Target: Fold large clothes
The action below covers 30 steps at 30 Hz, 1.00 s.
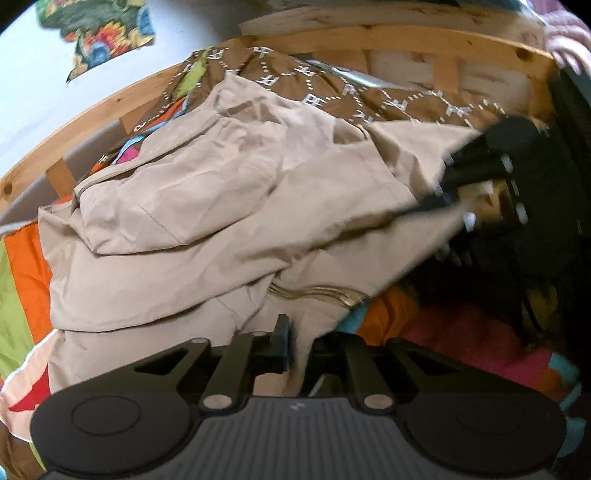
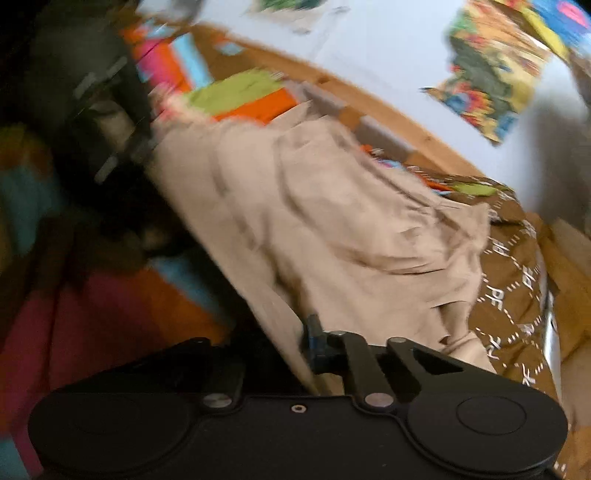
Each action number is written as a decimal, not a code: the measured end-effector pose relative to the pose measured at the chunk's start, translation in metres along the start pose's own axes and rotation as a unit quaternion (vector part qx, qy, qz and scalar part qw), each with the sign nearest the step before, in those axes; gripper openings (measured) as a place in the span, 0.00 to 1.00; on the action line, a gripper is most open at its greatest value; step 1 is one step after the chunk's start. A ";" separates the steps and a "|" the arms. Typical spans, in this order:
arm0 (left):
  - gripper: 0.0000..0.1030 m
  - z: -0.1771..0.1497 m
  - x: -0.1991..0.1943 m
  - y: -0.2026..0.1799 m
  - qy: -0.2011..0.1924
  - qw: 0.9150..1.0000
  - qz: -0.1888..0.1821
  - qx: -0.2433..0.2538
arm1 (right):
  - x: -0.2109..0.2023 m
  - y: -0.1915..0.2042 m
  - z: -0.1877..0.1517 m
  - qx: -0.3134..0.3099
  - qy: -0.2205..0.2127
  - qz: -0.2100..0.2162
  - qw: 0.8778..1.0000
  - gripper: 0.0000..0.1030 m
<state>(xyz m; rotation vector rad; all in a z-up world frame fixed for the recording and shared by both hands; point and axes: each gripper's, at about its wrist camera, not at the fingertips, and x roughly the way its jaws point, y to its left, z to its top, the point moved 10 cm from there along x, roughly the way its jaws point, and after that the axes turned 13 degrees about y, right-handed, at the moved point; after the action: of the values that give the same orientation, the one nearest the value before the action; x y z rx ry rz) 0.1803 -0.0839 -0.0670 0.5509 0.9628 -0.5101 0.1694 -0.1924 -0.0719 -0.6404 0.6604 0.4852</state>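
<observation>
A large beige garment (image 1: 221,206) lies crumpled across a bed. In the left wrist view my left gripper (image 1: 299,339) is shut on its near edge, with cloth pinched between the fingers. My right gripper (image 1: 443,199) comes in from the right and is shut on another edge of the garment, pulling it taut. The right wrist view is blurred. It shows the beige garment (image 2: 332,206) stretching from my right gripper (image 2: 295,343) at the bottom up to the left gripper (image 2: 122,147) at the upper left.
A brown cloth with a white pattern (image 1: 314,92) (image 2: 517,288) lies beyond the garment. A striped multicoloured bedspread (image 1: 22,266) (image 2: 110,314) covers the bed. A wooden bed frame (image 1: 406,40) borders the far side. A colourful picture (image 1: 107,33) (image 2: 487,81) hangs on the white wall.
</observation>
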 end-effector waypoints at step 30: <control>0.11 -0.110 -0.019 0.096 0.067 0.967 0.197 -0.146 | -0.005 -0.021 -0.043 -0.031 0.109 -0.051 0.992 0.50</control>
<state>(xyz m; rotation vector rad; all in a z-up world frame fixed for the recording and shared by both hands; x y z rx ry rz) 0.1634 0.0613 -0.0811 0.4971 1.0039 0.0283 0.1614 -0.2375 -0.0871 -0.7885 0.8166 0.3443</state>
